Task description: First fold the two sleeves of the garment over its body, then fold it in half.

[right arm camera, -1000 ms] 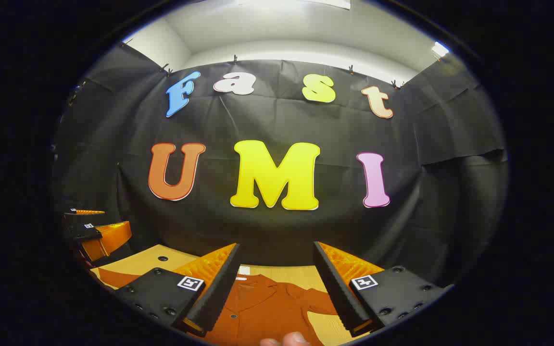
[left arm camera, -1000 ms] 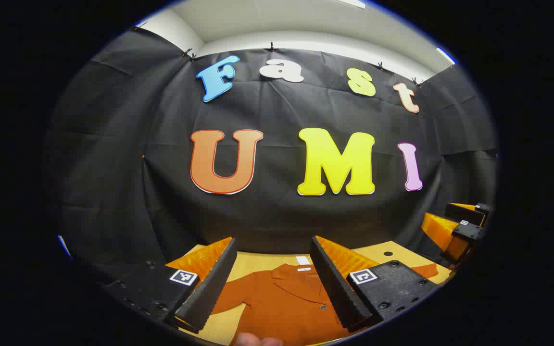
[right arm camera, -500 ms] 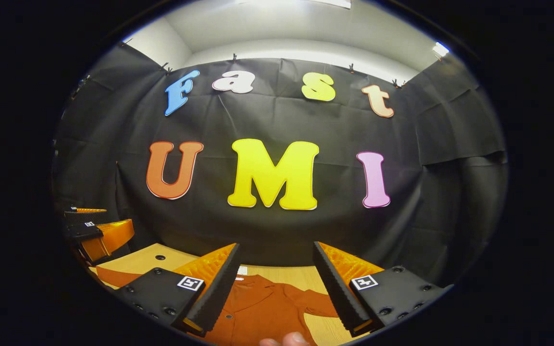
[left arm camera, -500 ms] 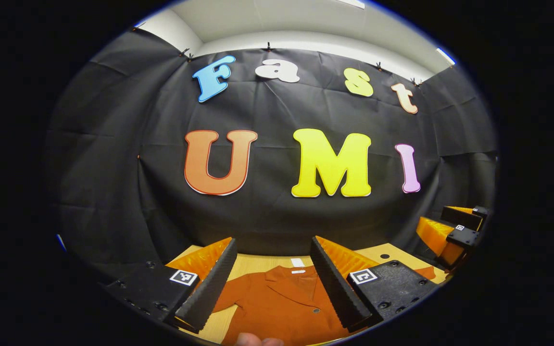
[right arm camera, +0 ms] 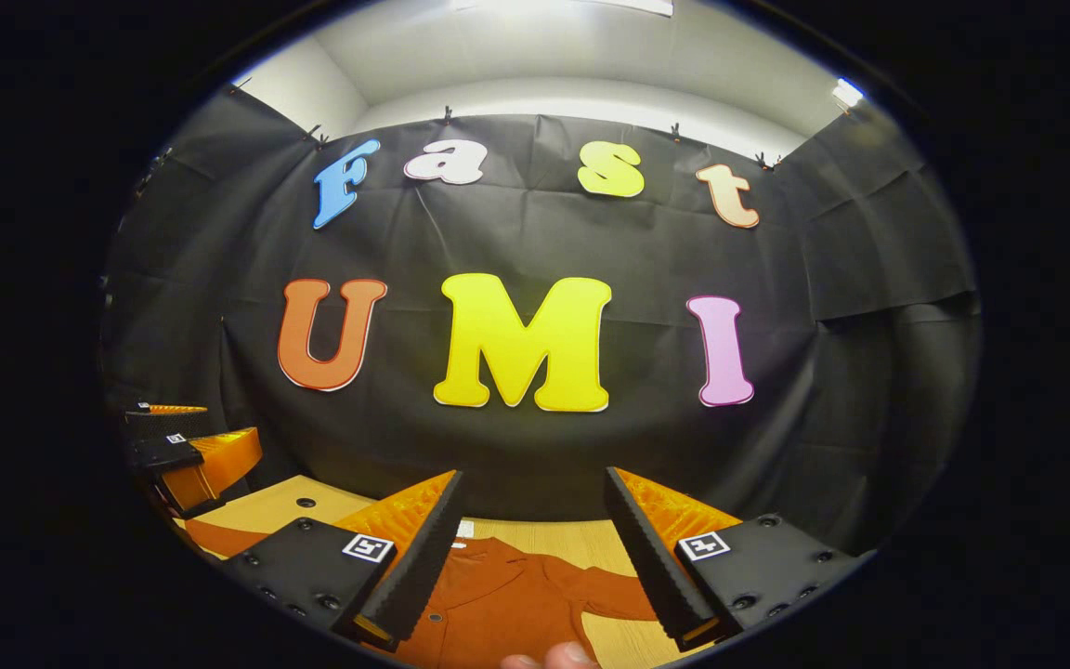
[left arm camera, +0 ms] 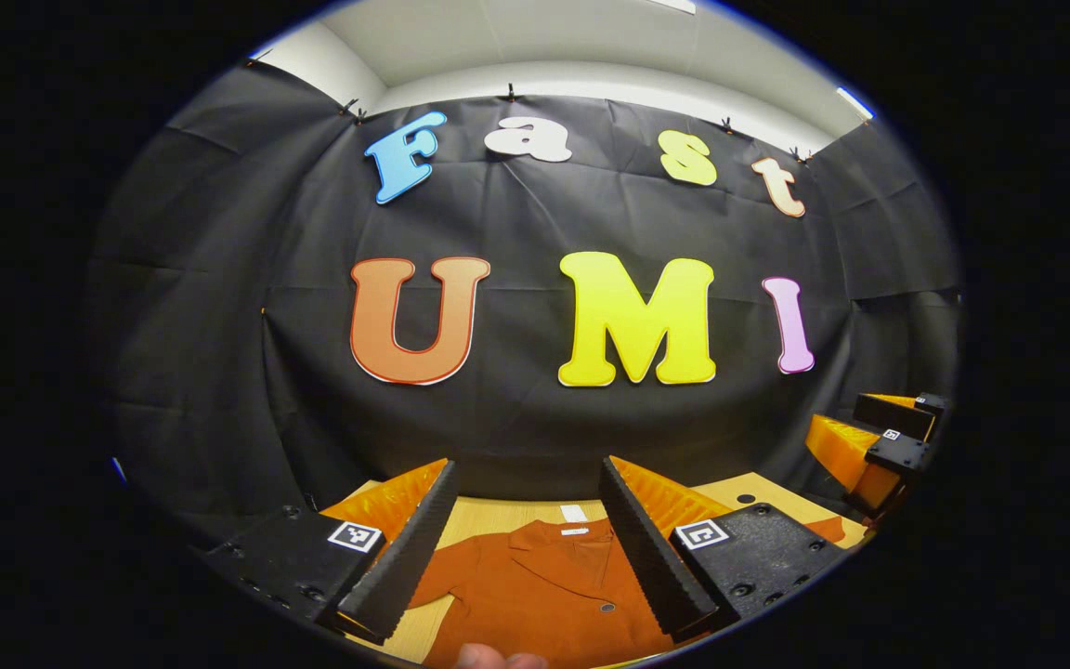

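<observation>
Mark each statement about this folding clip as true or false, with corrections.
1. The left gripper is open, holding nothing. True.
2. The garment is blue. False: it is rust orange.
3. The garment lies on a wooden table. True.
4. The right gripper is clamped on a sleeve. False: its jaws stand apart, above the garment.
5. The garment is already folded in half. False: a sleeve lies spread out to the side.

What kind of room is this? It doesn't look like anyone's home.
Most likely a small recording booth, not a home. Black cloth is clipped up as the walls, a plain wooden table holds one rust-orange shirt laid flat, and the left gripper and right gripper hover open above it.
</observation>
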Demonstrator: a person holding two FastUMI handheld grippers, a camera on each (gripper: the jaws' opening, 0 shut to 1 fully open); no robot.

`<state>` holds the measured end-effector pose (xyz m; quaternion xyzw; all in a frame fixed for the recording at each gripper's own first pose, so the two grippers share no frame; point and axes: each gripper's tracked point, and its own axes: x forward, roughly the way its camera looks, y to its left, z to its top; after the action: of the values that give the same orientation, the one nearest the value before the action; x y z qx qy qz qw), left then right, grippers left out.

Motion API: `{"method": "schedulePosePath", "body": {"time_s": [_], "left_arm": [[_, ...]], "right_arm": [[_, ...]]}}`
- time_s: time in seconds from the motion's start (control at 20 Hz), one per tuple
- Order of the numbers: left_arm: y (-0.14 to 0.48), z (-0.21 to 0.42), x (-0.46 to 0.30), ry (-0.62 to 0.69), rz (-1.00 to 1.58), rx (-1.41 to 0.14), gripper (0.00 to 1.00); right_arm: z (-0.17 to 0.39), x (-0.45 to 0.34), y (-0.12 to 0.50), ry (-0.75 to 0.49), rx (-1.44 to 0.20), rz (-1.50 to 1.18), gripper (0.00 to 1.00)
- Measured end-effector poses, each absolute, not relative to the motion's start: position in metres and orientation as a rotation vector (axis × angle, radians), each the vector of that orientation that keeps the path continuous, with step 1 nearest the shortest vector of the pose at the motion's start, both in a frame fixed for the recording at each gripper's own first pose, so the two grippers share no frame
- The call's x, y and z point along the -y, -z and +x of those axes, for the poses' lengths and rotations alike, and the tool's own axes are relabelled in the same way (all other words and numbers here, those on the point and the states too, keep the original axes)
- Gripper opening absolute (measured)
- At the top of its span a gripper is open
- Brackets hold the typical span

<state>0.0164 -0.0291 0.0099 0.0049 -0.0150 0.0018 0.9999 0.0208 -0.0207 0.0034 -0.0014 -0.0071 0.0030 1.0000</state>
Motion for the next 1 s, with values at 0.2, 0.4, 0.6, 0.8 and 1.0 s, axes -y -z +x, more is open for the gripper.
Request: {"method": "schedulePosePath", "body": {"time_s": [0.2, 0.4, 0.6, 0.8, 1.0], "left_arm": [[-0.011, 0.017, 0.029, -0.018, 0.013, 0.034, 0.99], [-0.014, 0.018, 0.028, -0.021, 0.017, 0.040, 0.99], [-0.015, 0.019, 0.026, -0.027, 0.013, 0.040, 0.99], [-0.013, 0.019, 0.027, -0.031, 0.011, 0.037, 0.99], [-0.014, 0.021, 0.028, -0.032, 0.018, 0.037, 0.99]], "right_arm": [[0.022, 0.018, -0.006, -0.011, 0.019, -0.006, 0.95], [0.025, 0.018, -0.003, -0.008, 0.003, 0.030, 0.94], [0.027, 0.021, -0.004, -0.001, -0.001, 0.021, 0.95], [0.030, 0.023, -0.004, -0.004, 0.001, 0.024, 0.95], [0.032, 0.024, -0.002, -0.006, -0.004, 0.032, 0.95]]}}
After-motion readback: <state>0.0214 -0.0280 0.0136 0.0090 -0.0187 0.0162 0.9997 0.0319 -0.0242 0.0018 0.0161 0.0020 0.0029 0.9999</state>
